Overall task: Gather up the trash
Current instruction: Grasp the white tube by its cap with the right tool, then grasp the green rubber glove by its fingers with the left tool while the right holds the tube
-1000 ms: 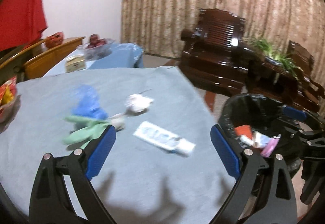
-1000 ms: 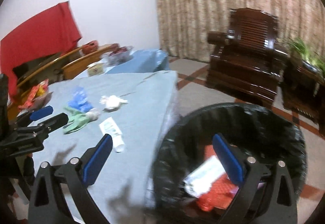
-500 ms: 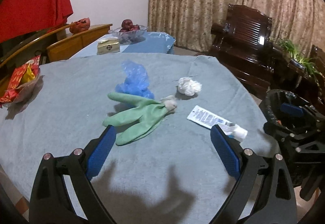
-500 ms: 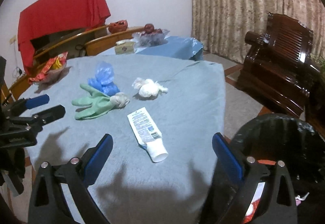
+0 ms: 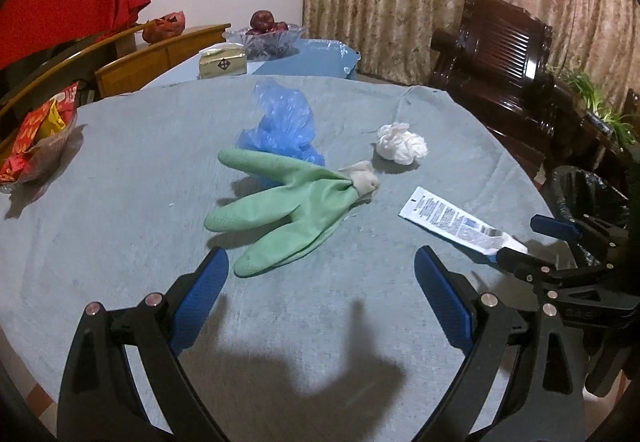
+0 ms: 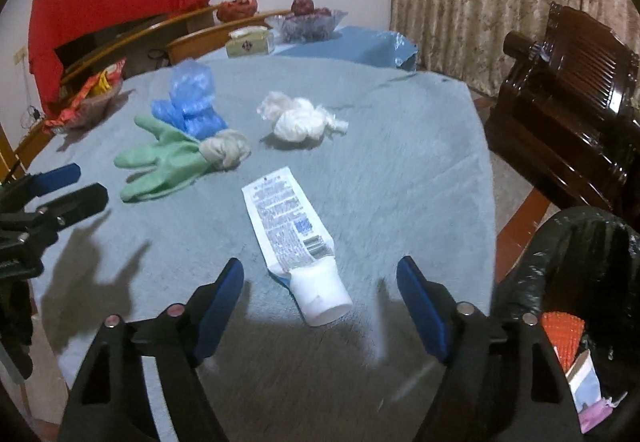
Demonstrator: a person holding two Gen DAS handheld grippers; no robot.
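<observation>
Right tongs [image 6: 320, 290]: the jaws are closing but not yet on anything; the cap end of the tube lies between them, untouched.
Left tongs [image 5: 320, 282]: wide and empty, above bare cloth just before the fingertips of the green glove.
Toothpaste tube [image 6: 290, 230]: nearest trash, flat on the tabletop [image 6: 420, 161], cap toward the right tongs. It looks light and squeezed flat. The cap end is stiffer, so I think it is the better place to take hold; the smooth flat body may slip.
Green glove [image 5: 280, 209]: soft rubber, limp, grey cuff bunched. It should fold when lifted; the bunched cuff gives the most to pinch.
Blue plastic bag [image 5: 284, 121]: touching the glove behind, very light and crumpled, easy to pinch anywhere.
White tissue ball [image 5: 402, 143]: farther, soft, apart from the others.
Trash bin [image 6: 580, 262]: beside the tabletop on the right, black liner, some trash already inside.
</observation>
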